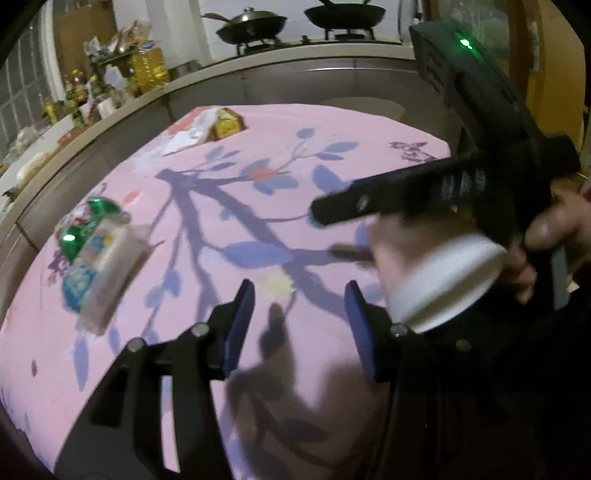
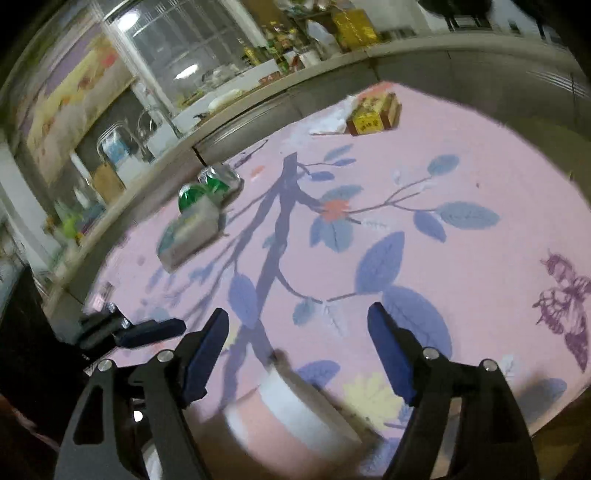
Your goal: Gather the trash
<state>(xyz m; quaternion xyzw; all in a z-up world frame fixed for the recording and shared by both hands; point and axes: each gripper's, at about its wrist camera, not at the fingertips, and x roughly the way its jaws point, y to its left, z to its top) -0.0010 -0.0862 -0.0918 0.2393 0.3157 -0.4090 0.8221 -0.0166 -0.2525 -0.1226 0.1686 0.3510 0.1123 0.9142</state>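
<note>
A pink floral cloth [image 1: 295, 140] covers the table. On it lie a tissue pack [image 1: 107, 277] with a crushed green wrapper [image 1: 92, 218] behind it, and a yellow box [image 1: 225, 123] with white paper [image 1: 192, 136] at the far edge. The same items show in the right wrist view: the tissue pack [image 2: 190, 232], the green wrapper [image 2: 207, 186], the yellow box [image 2: 373, 114]. A white paper cup [image 1: 439, 280] is blurred beside my right gripper's finger [image 1: 369, 201]. In the right wrist view the cup [image 2: 291, 406] lies below and between the jaws, untouched. My left gripper [image 1: 299, 325] is open and empty. My right gripper [image 2: 299, 350] is open.
A kitchen counter [image 1: 258, 59] curves behind the table with two woks [image 1: 251, 22] on a stove, an oil bottle [image 1: 147, 70] and several jars. A sink and window [image 2: 155, 122] lie at the left. The left gripper's finger [image 2: 147, 332] shows at lower left.
</note>
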